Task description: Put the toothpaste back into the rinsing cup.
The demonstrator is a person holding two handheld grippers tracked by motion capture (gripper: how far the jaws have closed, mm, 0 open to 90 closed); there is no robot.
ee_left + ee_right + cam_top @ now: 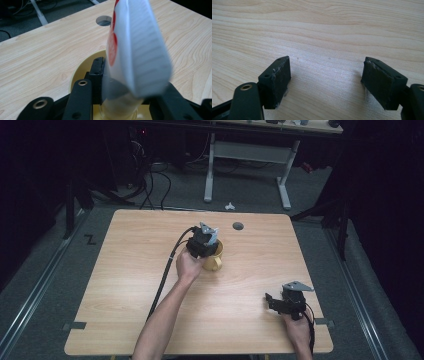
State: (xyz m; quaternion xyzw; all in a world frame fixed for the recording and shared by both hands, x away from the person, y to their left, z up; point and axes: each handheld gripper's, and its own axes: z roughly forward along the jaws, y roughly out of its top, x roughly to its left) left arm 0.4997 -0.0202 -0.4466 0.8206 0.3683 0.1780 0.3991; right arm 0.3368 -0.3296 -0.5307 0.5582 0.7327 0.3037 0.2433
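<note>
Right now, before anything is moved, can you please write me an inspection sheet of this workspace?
Surface: light wooden table with a round grommet hole.
Job's things: yellow mug near the middle; white tube with red print held above its mouth.
Clutter: nothing seen.
Claws: left claw shut on the tube over the mug; right claw open, nothing between its jaws, low over the near right corner.
Cables: black cable trails from the left claw along the forearm.
Surroundings: dark room, grey floor, a white-legged desk behind, loose cables on the floor.
</note>
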